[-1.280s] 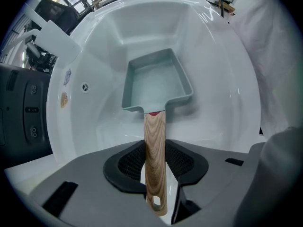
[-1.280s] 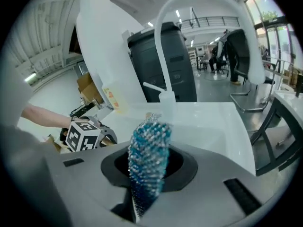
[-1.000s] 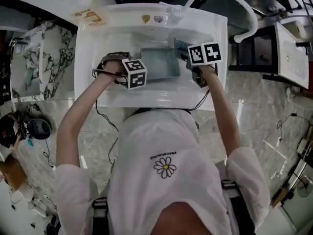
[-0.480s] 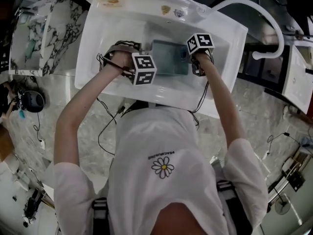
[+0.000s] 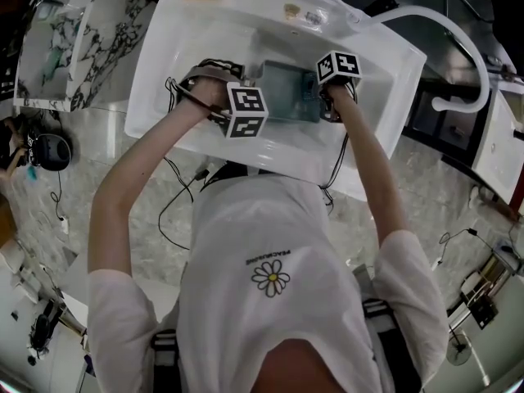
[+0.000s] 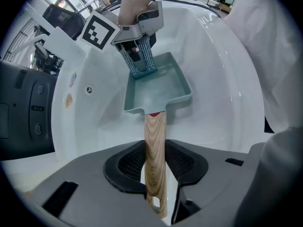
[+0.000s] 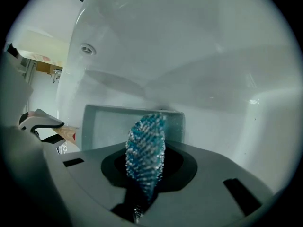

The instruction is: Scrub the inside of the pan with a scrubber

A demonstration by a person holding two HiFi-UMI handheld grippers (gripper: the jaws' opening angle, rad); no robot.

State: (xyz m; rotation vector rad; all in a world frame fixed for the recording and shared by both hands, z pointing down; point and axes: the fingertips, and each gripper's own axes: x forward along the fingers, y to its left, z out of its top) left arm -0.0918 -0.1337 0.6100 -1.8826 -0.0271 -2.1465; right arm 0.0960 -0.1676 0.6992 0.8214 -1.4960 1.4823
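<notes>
A teal rectangular pan [image 6: 156, 91] lies in the white sink [image 5: 205, 23], also seen in the head view as the pan [image 5: 286, 92]. My left gripper [image 6: 155, 167] is shut on its wooden handle [image 6: 154, 145] and holds it steeply from above. My right gripper [image 7: 144, 183] is shut on a blue-and-white mesh scrubber [image 7: 146, 152]. In the left gripper view the scrubber [image 6: 142, 63] hangs down into the pan's far end, against the inside near its far wall. The pan floor [image 7: 109, 122] shows behind the scrubber.
The sink's curved white walls [image 6: 227, 79] close round the pan on all sides, with an overflow hole [image 7: 86, 48] in one wall. A white curved faucet [image 5: 458, 39] arches at the sink's far right. A marbled counter [image 5: 57, 39] lies to the left.
My right gripper has come down with the scrubber from the pan's right edge into the pan. My left gripper has kept its hold on the handle in place.
</notes>
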